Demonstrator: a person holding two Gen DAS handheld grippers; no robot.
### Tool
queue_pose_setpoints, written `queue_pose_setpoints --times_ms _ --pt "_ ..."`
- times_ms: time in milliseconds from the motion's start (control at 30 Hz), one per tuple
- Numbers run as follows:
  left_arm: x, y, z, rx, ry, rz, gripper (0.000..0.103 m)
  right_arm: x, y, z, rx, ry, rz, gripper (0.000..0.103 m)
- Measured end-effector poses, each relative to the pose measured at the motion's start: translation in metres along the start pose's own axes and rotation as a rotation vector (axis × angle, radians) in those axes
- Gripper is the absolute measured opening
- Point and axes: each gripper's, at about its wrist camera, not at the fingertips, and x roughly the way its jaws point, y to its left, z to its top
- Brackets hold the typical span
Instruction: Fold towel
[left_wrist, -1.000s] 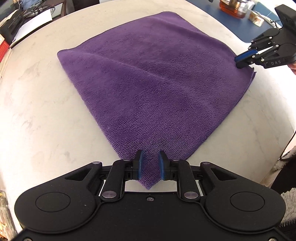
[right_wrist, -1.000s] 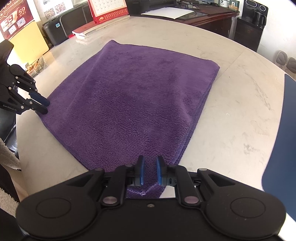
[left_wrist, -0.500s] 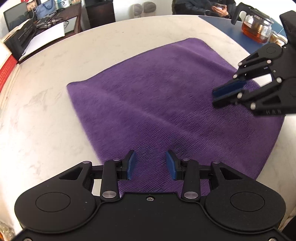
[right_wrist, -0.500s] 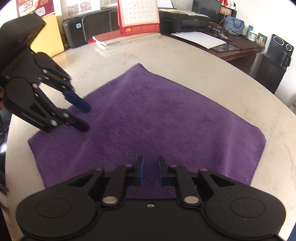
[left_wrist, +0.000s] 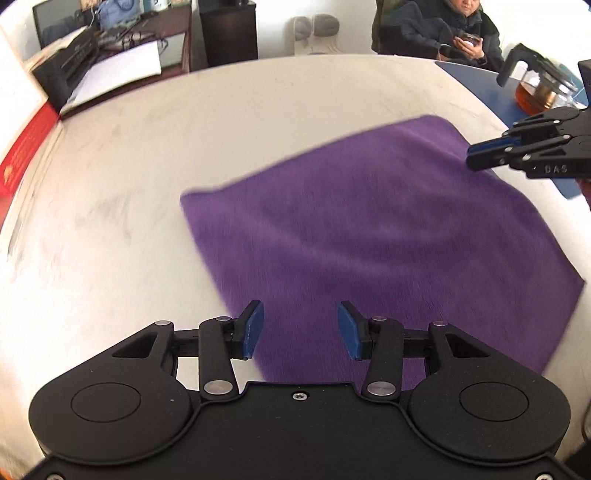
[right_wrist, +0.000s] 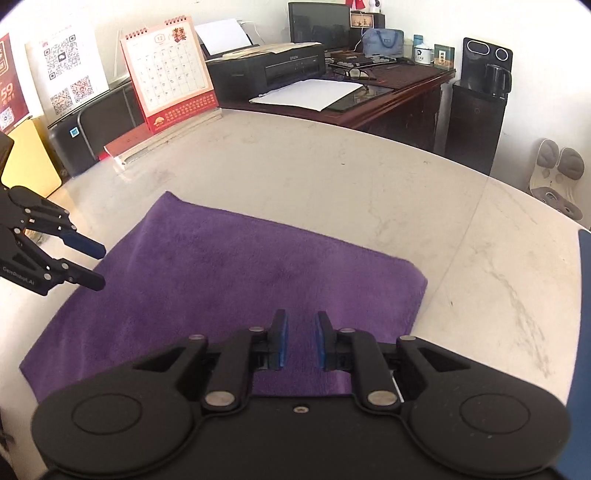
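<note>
Towel (left_wrist: 373, 236) lies flat mid-frame on the worktop (left_wrist: 184, 155), soft and limp so pinch a corner, your left hand-held gripper (left_wrist: 301, 325) opening with nothing clamped, right hand-held gripper (right_wrist: 301, 338) nearly pressed together, empty.

You face a pale marble table (right_wrist: 332, 177) under bright daylight. Behind it, a dark wooden desk (right_wrist: 406, 92) carries 1 black printer (right_wrist: 269, 70) against white walls.
</note>
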Motion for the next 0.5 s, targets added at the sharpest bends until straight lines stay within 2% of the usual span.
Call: queue_pose_setpoints --times_ms 100,200,300,400,500 --pt "0.012 0.011 0.006 -0.014 0.003 -0.014 0.047 0.02 -0.011 0.007 -0.036 0.009 0.0 0.012" --pt "0.008 0.02 0.004 -0.011 0.009 -0.006 0.048 0.018 -0.043 0.009 0.023 -0.012 -0.074 0.012" --pt "0.006 0.026 0.004 -0.012 0.015 -0.007 0.049 0.017 -0.064 0.012 0.081 -0.04 -0.105 0.011" --pt "0.006 0.023 0.007 0.006 0.023 0.013 0.048 0.019 -0.068 0.016 0.08 -0.05 -0.155 0.012" --pt "0.0 0.019 0.012 0.023 0.002 0.027 0.047 0.014 -0.049 0.021 0.065 -0.081 -0.108 0.012"
